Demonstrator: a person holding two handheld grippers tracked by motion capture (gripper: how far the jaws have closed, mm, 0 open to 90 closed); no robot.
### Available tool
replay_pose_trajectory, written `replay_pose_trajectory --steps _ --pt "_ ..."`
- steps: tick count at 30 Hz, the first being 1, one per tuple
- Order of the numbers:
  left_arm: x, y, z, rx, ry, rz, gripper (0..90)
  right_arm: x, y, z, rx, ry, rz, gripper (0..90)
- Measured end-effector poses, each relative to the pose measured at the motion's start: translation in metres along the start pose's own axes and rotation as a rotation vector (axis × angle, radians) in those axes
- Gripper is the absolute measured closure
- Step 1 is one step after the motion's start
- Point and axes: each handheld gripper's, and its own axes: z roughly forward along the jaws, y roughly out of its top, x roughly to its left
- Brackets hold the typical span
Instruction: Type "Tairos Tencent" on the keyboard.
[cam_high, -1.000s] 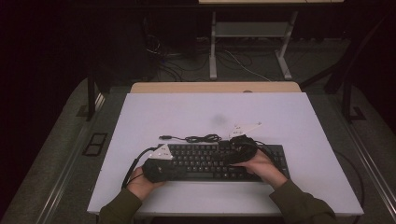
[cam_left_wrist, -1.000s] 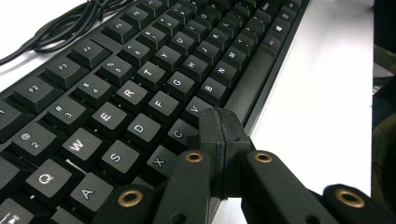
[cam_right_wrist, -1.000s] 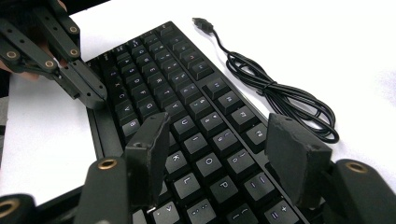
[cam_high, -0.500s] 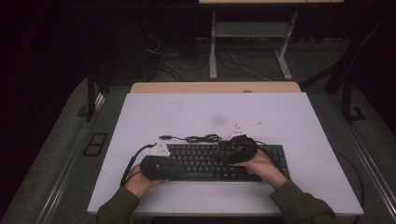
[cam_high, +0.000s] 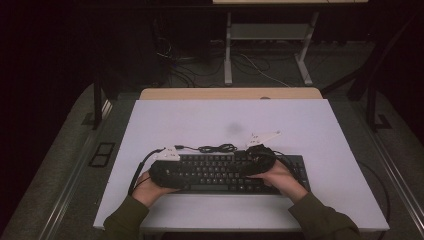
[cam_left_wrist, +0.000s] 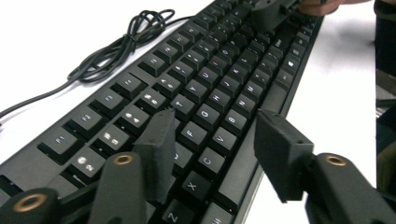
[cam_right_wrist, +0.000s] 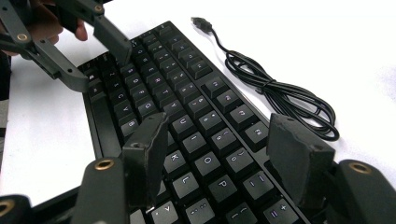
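Keyboard (cam_left_wrist: 205, 93) lies beneath both grippers' open fingers (cam_left_wrist: 156, 154).

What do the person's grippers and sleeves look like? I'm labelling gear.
Both the left gripper and right gripper are black, with blocky matte fingers and brass-coloured pivot rivets. Each carries a pale three-cornered plate and a black cable. Sleeves are olive green.
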Motion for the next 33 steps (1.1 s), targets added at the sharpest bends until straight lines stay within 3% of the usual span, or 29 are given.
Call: replay_pose_trajectory --steps 6,17,22,33 --pt "0.004 0.006 0.001 -0.004 0.009 0.008 37.3 0.000 0.000 0.000 -0.001 0.001 0.001 37.8" --pt "0.013 0.017 0.008 -0.012 0.014 0.027 33.9 -0.001 -0.002 -0.002 0.000 -0.005 0.005 38.8" --pt "0.012 0.016 0.012 -0.011 0.021 0.030 31.6 -0.002 -0.005 -0.007 0.005 -0.002 0.009 46.3" --pt "0.012 0.014 0.014 -0.025 0.035 0.020 28.5 -0.002 -0.015 -0.020 0.030 0.006 0.003 72.9"
